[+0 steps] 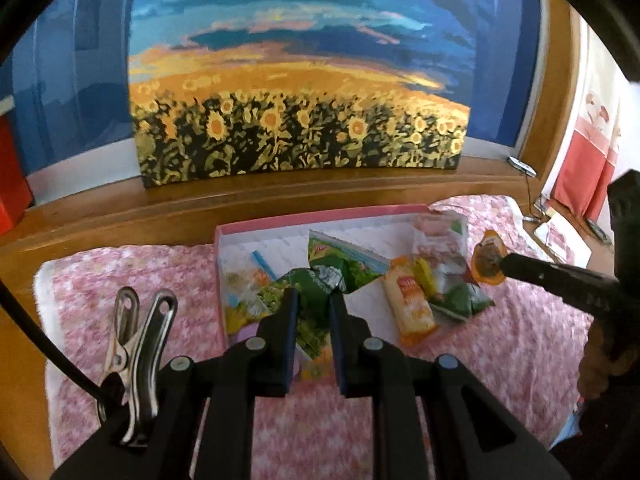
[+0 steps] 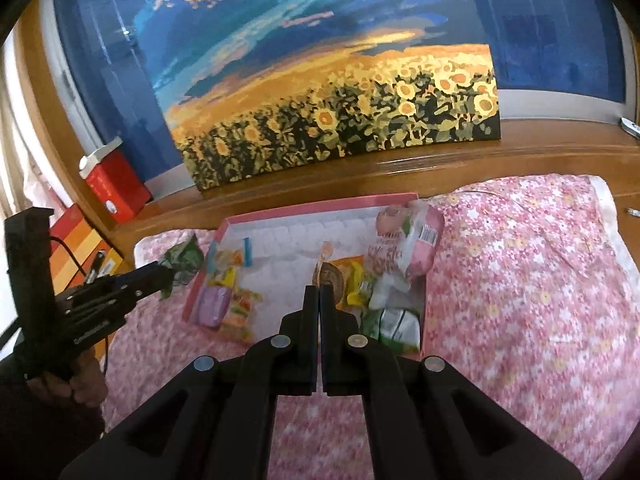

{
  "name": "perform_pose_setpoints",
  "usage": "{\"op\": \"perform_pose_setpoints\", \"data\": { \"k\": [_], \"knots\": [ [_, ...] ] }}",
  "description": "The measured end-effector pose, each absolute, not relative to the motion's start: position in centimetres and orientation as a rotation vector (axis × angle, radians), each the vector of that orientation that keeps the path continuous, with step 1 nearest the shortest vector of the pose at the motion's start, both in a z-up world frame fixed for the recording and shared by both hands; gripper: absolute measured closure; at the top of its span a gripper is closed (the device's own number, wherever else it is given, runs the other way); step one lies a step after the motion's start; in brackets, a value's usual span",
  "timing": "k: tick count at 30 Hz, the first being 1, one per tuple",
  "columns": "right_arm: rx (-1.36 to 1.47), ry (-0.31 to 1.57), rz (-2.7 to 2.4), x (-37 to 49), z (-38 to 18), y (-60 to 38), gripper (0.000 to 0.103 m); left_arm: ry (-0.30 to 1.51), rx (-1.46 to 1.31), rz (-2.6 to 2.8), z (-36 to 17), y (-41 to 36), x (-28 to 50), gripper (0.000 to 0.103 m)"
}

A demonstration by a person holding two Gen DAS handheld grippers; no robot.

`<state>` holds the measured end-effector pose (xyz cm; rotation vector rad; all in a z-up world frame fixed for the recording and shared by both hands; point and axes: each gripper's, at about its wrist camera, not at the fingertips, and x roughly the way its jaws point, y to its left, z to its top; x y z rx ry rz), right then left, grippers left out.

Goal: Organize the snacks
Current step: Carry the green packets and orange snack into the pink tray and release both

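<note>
Left gripper (image 1: pixel 314 300): jaws clenched on a crinkled green foil snack packet (image 1: pixel 320 280), packet lifted clear of the cloth. In the right wrist view the same packet (image 2: pixel 182 258) hangs off the left gripper (image 2: pixel 170 276) to the left of the box, outside its wall.

Right gripper (image 2: pixel 319 294): jaws pressed together on the rim of a small round orange-lidded jelly cup (image 2: pixel 330 278), held edge-on just above the box floor. In the left wrist view the cup (image 1: pixel 489 263) sits at the tip of the right gripper (image 1: pixel 505 264), lid face turned toward the camera, just beside the right wall of the box.

Shallow rectangular box with pink rim and white quilted lining (image 2: pixel 304 202) resting on a pink floral quilted cloth (image 2: pixel 520 280), which lies on a wooden ledge (image 2: pixel 400 168).

Inside the box, left end: yellow and purple packets (image 2: pixel 224 296), blurred, print unreadable. Right end: tall pink-and-white plastic bag with barcode (image 2: pixel 412 240) leaning on the right wall, with yellow and green-and-white packets (image 2: pixel 394 320) piled below it. Orange wrapped bar (image 1: pixel 408 300) lying near the front right.

Behind the box: sunflower-field painting on canvas (image 1: pixel 300 100) standing upright on the ledge. Red carton with white lid (image 2: pixel 114 190) at far left of the ledge.
</note>
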<state>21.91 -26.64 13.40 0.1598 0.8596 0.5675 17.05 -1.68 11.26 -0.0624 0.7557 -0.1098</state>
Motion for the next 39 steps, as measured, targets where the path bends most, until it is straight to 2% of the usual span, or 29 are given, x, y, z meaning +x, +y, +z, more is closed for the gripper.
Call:
{"op": "perform_pose_setpoints", "data": {
  "k": [6,11,15,22,23,24,26,37,39],
  "knots": [
    [0.110,0.859,0.577,25.1,12.8,-24.9,0.101,0.800,-0.006,-0.119,9.1,-2.4,21.0,0.087],
    [0.063,0.888,0.587,27.9,11.1,-22.9,0.101,0.837,0.172,-0.050,6.8,-4.1,22.7,0.087],
    [0.050,0.906,0.601,29.6,9.9,-21.9,0.101,0.913,0.087,-0.065,5.3,-3.3,23.3,0.087],
    [0.090,0.933,0.552,31.0,8.8,-22.3,0.101,0.878,0.047,-0.101,6.1,-3.1,22.9,0.087],
    [0.096,0.934,0.551,31.0,8.8,-22.4,0.101,0.873,0.044,-0.107,6.3,-3.1,22.8,0.083],
    [0.098,0.932,0.551,30.9,8.9,-22.5,0.101,0.871,0.040,-0.108,6.6,-3.2,22.7,0.075],
    [0.098,0.925,0.552,30.5,9.3,-22.8,0.101,0.859,0.038,-0.102,6.9,-3.4,22.6,0.068],
    [0.137,0.922,0.543,27.5,10.7,-24.7,0.101,0.832,0.037,-0.064,8.7,-3.4,20.8,0.063],
    [0.151,0.949,0.531,27.1,10.6,-25.0,0.101,0.825,0.039,-0.059,8.9,-3.4,20.4,0.059]
  ]
}}
